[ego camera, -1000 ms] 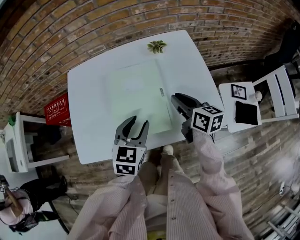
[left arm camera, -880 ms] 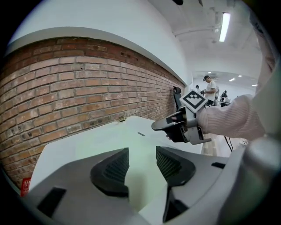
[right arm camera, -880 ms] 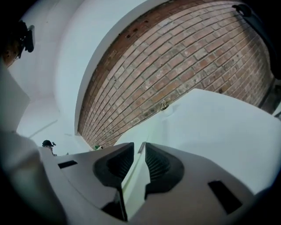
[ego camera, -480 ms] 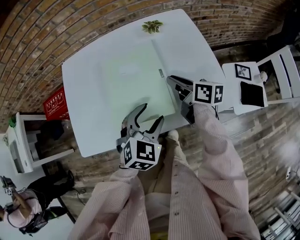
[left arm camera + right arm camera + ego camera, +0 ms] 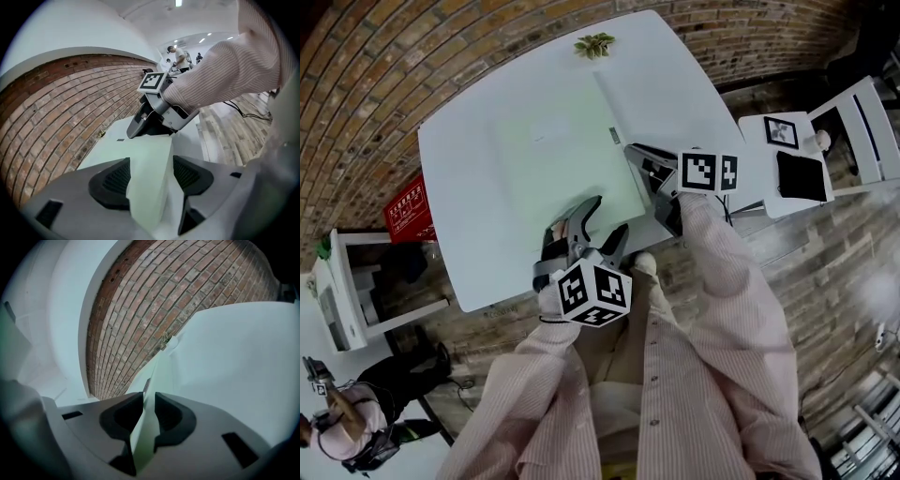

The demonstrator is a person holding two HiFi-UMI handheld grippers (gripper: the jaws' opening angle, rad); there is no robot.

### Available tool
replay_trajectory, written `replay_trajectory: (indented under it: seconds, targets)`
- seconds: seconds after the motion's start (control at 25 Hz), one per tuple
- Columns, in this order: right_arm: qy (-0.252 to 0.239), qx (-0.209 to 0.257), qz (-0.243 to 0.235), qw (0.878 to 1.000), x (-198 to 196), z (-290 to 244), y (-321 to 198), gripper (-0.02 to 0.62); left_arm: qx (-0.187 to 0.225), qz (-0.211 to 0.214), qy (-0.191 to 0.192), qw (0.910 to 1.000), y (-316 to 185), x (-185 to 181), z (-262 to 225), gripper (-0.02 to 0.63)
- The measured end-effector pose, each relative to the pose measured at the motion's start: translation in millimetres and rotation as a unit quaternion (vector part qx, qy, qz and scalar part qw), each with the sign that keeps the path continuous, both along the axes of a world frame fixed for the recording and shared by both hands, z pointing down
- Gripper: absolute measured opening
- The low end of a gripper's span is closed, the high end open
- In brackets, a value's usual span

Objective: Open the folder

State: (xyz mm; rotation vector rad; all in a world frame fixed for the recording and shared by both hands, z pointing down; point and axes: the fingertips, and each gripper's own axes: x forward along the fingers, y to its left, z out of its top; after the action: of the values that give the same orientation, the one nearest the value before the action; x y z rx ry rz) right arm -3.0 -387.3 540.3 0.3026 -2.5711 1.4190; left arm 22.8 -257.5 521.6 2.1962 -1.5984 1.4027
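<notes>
Folder (image 5: 562, 169) lies closed on the white table (image 5: 459, 225), its right edge pinched by the right gripper (image 5: 635, 155), while the left gripper (image 5: 605, 217) has dropped to its near corner, jaws opening around it without gripping, so lifting likely comes next.

left gripper (image 5: 151, 177): jaws wide, opening | between them: corner of pale green folder (image 5: 149, 154), lying on white table (image 5: 107, 146) | ahead: right gripper (image 5: 134, 133) at folder's far edge, marker cube (image 5: 153, 80) on top, striped sleeve (image 5: 220, 65) behind | left: brick wall (image 5: 61, 108)
</notes>
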Motion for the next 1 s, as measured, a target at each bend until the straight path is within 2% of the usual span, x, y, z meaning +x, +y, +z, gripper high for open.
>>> replay_trajectory:
  seconds: [0.16,0.32,0.36,0.48,0.68,0.84,1.0]
  targets:
    - [-0.003,-0.006,0.001,1.000,1,0,1,0.081,-0.009,0.006,-0.037,0.9993,-2,-2,5,0.279]
    - [-0.007,-0.016,0.001,1.000,2,1,0,0.081,-0.022,0.017,-0.054,0.9981,-2,-1,6,0.216]
    - [-0.006,-0.017,-0.001,1.000,1,2,0,0.081,-0.022,0.019,-0.053,0.9982,-1,0,5,0.181]
    - [0.000,-0.020,-0.008,1.000,0,2,0,0.081,-0.018,0.018,-0.049,0.9985,1,2,3,0.159]
    - [0.015,-0.015,-0.018,1.000,0,3,0,0.081,-0.008,0.006,-0.020,0.9998,3,3,-3,0.110]
    - [0.022,-0.011,-0.023,0.999,0,2,0,0.081,-0.004,0.004,-0.012,0.9999,4,3,-8,0.083]
    - [0.026,-0.010,-0.024,0.999,-1,2,0,0.081,-0.010,-0.007,0.015,0.9998,5,2,-10,0.067]
